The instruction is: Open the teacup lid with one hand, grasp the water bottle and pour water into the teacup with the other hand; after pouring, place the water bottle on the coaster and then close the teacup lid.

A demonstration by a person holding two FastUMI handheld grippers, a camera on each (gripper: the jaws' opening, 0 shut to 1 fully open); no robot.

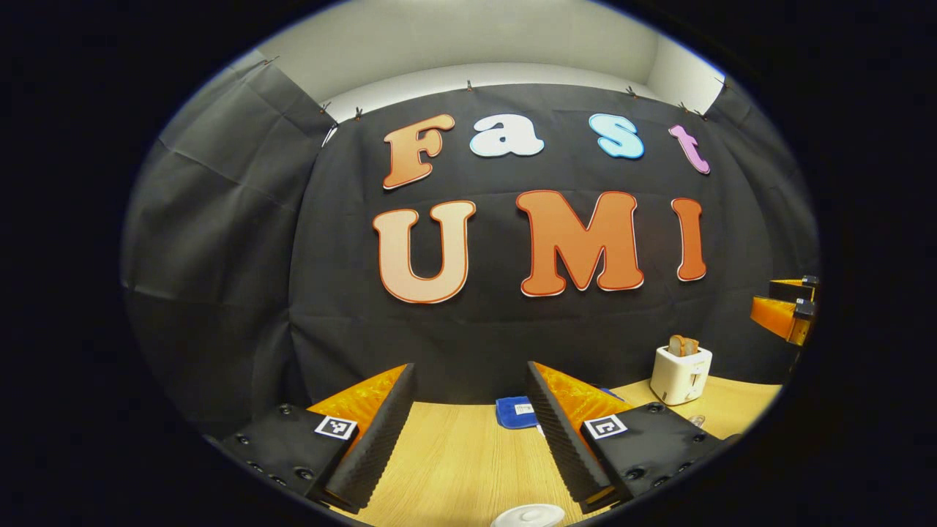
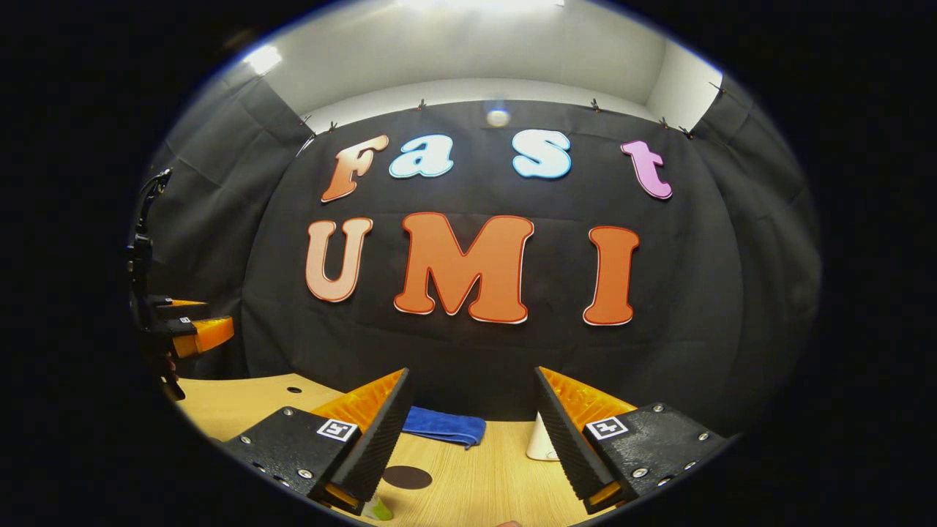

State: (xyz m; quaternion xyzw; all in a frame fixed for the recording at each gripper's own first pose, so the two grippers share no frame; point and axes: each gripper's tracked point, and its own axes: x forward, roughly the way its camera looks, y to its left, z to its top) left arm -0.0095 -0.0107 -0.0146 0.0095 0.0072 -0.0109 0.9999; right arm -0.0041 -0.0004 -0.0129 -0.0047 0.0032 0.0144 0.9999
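- Left gripper view looks level over the wooden table [image 1: 454, 461] toward the cloth wall, from the table's left.
- Right gripper view faces likewise, from the right.
- Both share the blue cloth [image 1: 514, 411] [image 2: 443, 426].

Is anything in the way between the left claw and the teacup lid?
Nothing visible is. The left claw hangs open above bare table, and the white teacup lid peeks in just below it. The blue cloth and toaster sit farther back.
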